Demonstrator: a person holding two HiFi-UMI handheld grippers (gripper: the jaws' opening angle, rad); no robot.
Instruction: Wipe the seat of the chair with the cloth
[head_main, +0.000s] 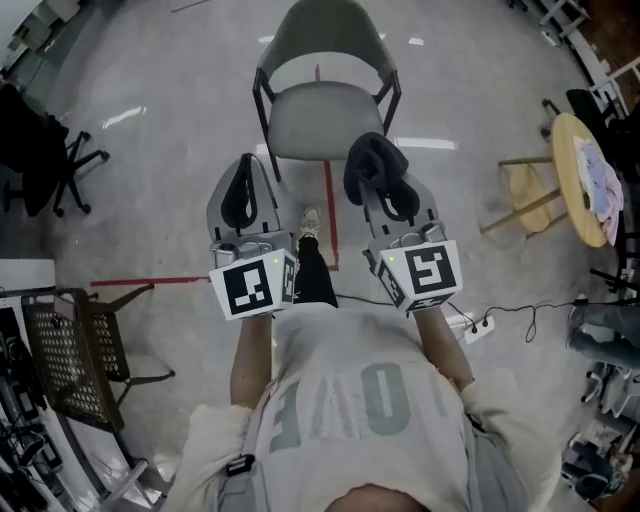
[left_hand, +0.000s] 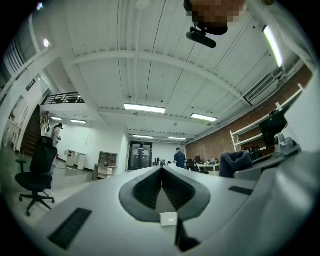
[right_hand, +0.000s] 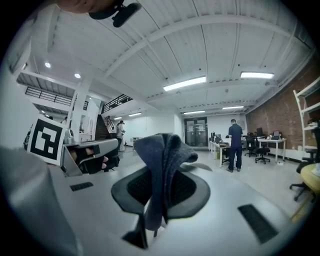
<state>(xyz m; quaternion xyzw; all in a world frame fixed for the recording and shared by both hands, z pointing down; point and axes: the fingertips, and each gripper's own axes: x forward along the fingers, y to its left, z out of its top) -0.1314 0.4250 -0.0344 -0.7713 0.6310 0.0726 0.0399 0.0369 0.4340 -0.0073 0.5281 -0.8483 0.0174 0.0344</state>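
The grey chair (head_main: 322, 120) stands on the floor straight ahead, its seat bare and its back on the far side. My right gripper (head_main: 385, 190) is held just before the seat's front right corner, shut on a dark blue-grey cloth (head_main: 372, 162) that bunches over its tips. In the right gripper view the cloth (right_hand: 162, 160) stands up between the jaws of that gripper (right_hand: 161, 175). My left gripper (head_main: 243, 178) hovers level with it to the left of the seat, jaws shut with nothing in them. The left gripper view shows its tips (left_hand: 161, 171) pressed together.
A round wooden table (head_main: 572, 185) with a light cloth on it stands at the right. A black office chair (head_main: 40, 150) is at the left, a mesh chair (head_main: 75, 345) near my left side. Red tape lines (head_main: 330, 215) and a power strip (head_main: 478, 325) lie on the floor.
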